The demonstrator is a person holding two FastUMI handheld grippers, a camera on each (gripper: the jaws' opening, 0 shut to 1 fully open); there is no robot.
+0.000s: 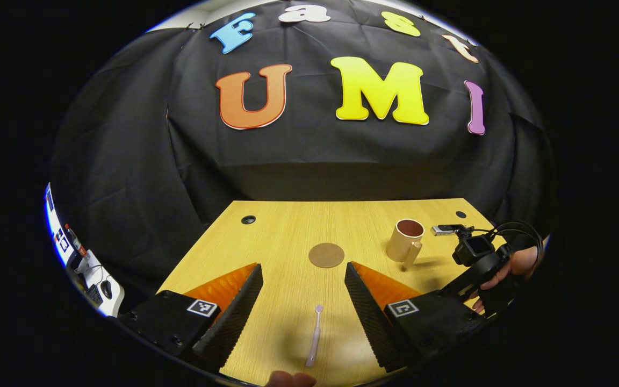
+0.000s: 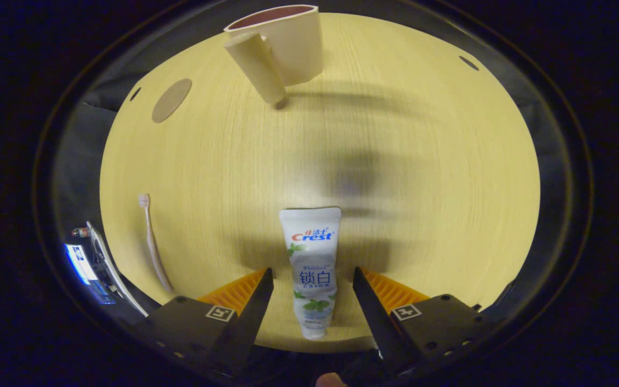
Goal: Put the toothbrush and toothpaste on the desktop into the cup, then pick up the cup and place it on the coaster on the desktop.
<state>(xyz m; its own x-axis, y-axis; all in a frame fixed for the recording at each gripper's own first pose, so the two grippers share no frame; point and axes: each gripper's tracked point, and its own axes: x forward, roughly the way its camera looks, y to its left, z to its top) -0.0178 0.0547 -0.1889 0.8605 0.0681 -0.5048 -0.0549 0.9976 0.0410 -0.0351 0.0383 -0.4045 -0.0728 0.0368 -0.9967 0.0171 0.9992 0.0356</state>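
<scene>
The toothbrush (image 1: 315,334) is lying flat on the wooden counter (image 1: 288,242) in the lower middle of the left gripper view, between the two spread fingers of the left tool (image 1: 303,314), which are touching nothing. In the same view the round brown coaster (image 1: 326,255) is sitting just above the centre of the counter, and the cup (image 1: 406,239) is standing upright to its right, well apart from it, with its handle turned toward the camera. At the right edge of that view a hand (image 1: 513,264) is holding the right tool, whose fingers are hard to make out there. In the right gripper view the toothpaste (image 2: 312,269) is lying flat in the lower middle of the frame, cap end nearest the camera, its lower half resting between the spread fingers of the right tool (image 2: 312,306); a gap is showing on each side, so the fingers are not pressing on the tube. The toothbrush (image 2: 152,242) is lying at the left of this view, bristle end up in the frame. The cup (image 2: 282,45) is standing at the top centre, and the coaster (image 2: 171,100) is sitting in the upper left, apart from it. Some equipment (image 1: 86,263) is showing at the lower left edge of the left gripper view, off the counter.
</scene>
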